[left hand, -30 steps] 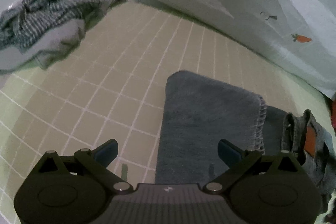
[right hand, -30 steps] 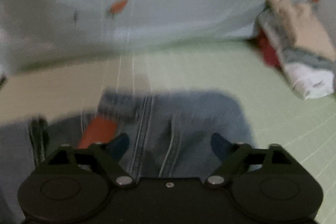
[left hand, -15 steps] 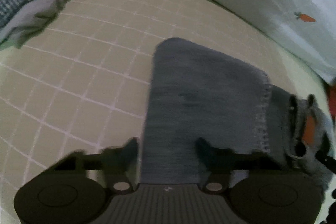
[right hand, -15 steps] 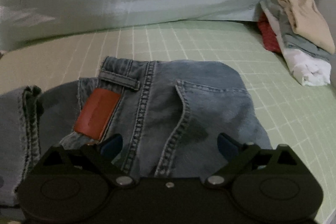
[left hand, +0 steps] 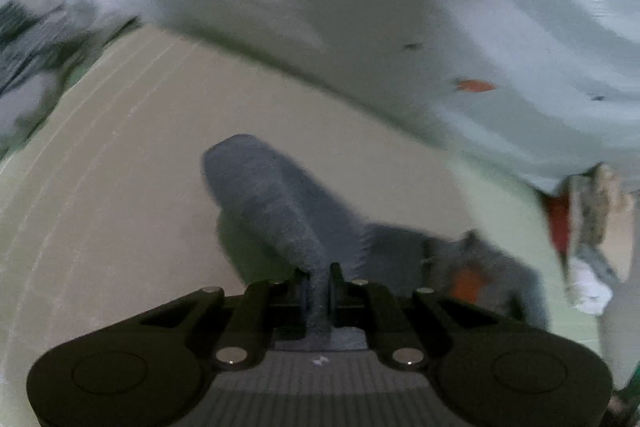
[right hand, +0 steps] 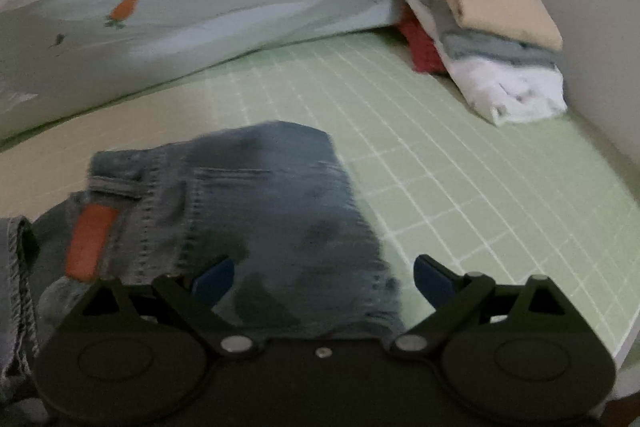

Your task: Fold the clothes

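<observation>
A pair of blue jeans [right hand: 256,203] lies partly folded on the gridded bed sheet [right hand: 460,163], with an orange waistband patch [right hand: 90,241] at its left. My left gripper [left hand: 318,287] is shut on the jeans' grey-blue leg [left hand: 276,203] and holds it lifted off the sheet; the view is blurred. My right gripper [right hand: 324,275] is open, its blue fingertips [right hand: 214,277] straddling the seat end of the jeans, not clamping it.
A pale duvet with carrot prints [right hand: 168,7] runs along the back. A stack of folded clothes [right hand: 484,39] stands at the right by the wall. A crumpled checked garment pile [left hand: 28,75] lies at the far left. The bed's edge [right hand: 628,331] is at lower right.
My left gripper has closed on the jeans leg and lifted it, swinging with blur. My right gripper has shifted right over the seat of the jeans, staying open.
</observation>
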Motion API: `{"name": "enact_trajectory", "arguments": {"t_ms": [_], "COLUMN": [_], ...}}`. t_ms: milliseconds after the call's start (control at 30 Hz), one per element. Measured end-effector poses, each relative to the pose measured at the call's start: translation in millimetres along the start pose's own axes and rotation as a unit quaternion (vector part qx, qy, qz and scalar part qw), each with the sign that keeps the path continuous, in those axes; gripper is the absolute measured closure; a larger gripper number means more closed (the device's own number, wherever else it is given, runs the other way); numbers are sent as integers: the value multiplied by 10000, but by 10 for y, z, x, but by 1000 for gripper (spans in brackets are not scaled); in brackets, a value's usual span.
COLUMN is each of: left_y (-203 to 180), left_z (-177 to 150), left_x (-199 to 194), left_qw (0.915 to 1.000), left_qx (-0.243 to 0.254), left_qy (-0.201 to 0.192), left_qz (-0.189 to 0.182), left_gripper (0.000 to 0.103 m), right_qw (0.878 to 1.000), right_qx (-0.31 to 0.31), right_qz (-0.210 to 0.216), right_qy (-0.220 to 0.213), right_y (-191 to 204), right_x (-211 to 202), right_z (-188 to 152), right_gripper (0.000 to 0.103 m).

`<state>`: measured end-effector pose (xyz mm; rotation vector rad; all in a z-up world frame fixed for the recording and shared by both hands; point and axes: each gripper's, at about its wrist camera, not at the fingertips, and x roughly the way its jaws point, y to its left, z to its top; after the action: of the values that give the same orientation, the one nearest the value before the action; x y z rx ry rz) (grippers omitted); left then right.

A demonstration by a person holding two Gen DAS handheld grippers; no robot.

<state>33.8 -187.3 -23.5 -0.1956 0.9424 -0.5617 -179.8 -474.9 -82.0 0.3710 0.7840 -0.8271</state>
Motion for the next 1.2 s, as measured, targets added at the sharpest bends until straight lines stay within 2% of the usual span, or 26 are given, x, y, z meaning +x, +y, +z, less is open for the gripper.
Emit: {"name": "enact_trajectory", "arguments": {"t_ms": [200,333,400,467,533,600,667,700,733,767,900,967,1067,1167,1200], "left_y": [-846,-1446,-1610,-1691,-1741,-1796,-1813,-1810,-1828,-1855,-1896,-1838,-1672,-1375,-1293], "left_z": [-29,-324,-535,-748,-843,-828,-780,-752,-724,-697,-578,-559,-561,-569,-580], "left_x": [236,723,1015,1286,1350,1347,1314,1278,1208,1129,745,602,561,654,693], "left_qw": [9971,9943,9938,9938,9952,9958,9952,9946,9946,9948,9963,9970,9928,9895,9899], "left_qx": [8,230,54,-41,20,35,-140,-210,-206,-183,279,656,1070,884,797], "left_qy": [39,457,797,1026,944,885,884,885,839,780,384,184,76,369,456], "left_qz": [-760,-932,-777,-435,-255,-224,-397,-497,-570,-635,-710,-365,530,1083,1083], "left_gripper": [94,93,93,92,90,82,55,46,32,25,15,11,11,11,11], "right_qw": [9996,9989,9985,9983,9983,9984,9986,9987,9987,9987,9980,9965,9910,9832,9802], "right_qx": [-280,-469,-546,-579,-564,-530,-459,-423,-398,-392,-513,-526,-692,-1044,-1138], "right_qz": [39,45,14,-40,-92,-115,-102,-83,-47,19,347,651,1118,1439,1563], "right_qy": [-64,-1,34,74,111,154,230,272,313,332,146,8,-251,-423,-438], "right_y": [-392,-723,-899,-1079,-1249,-1377,-1451,-1460,-1453,-1428,-1178,-981,-599,-156,-18], "right_x": [13,59,82,99,117,137,176,195,211,218,148,107,79,69,62], "right_z": [65,68,66,70,75,66,61,58,62,76,175,256,361,432,451], "right_gripper": [6,6,6,6,6,6,6,6,6,6,6,6,6,10,14]}}
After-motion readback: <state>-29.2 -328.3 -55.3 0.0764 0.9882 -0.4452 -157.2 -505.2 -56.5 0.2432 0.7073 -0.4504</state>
